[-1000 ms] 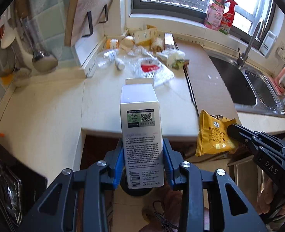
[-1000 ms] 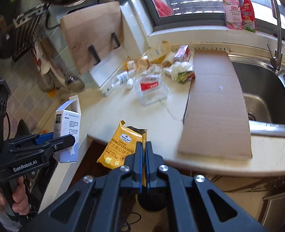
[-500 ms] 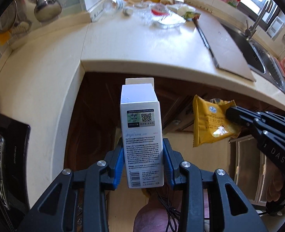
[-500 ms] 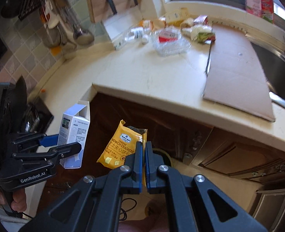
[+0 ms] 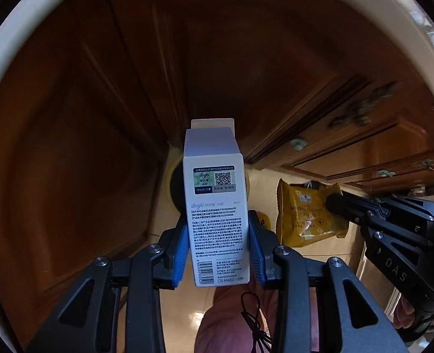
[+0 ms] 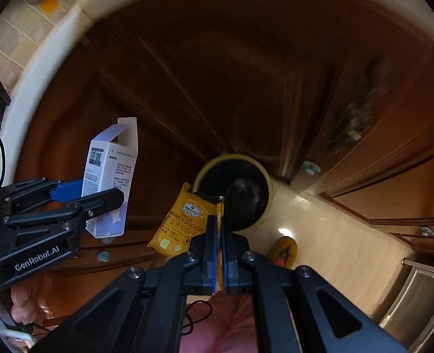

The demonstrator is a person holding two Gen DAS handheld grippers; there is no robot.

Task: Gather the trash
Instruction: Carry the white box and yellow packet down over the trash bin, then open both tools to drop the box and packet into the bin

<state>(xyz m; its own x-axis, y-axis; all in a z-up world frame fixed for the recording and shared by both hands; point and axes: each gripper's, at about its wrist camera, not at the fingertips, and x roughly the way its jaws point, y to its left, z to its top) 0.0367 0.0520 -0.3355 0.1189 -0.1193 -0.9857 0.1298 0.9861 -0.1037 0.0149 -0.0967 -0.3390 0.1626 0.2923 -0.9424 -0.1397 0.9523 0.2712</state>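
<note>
Both tongs now down off the bench (image 6: pixel 20 94), low in front of the wooden cupboard doors (image 5: pixel 99 117); a second ago level with the benchtop and its litter, half a second ago just under its edge. Bench rim now only a pale arc at the top of each view.

Left tongs (image 5: pixel 217 247) pinching the white carton (image 5: pixel 215 206) by its lower sides, blue pads (image 5: pixel 181 253) pressed flat on both faces, carton upright along the fingers, flap at the far end open. Grip unchanged across the descent.

Right tongs (image 6: pixel 217 235) pressed together on the edge of the yellow cracker packet (image 6: pixel 184 223), packet hanging out to the left of the fingers. Likewise unchanged.

Newly in sight: a round bin (image 6: pixel 268 188) with a pale rim and dark liner on the floor at the cupboard corner, directly beyond the right tongs and partly hidden behind the carton in the left view. Yellow slipper (image 6: pixel 283 250) on the floor beside it.

Meaning for the task, as a judgement: transport nearly done, both pieces of trash close above the bin mouth, release probably next; remaining litter left up on the bench for further trips.
</note>
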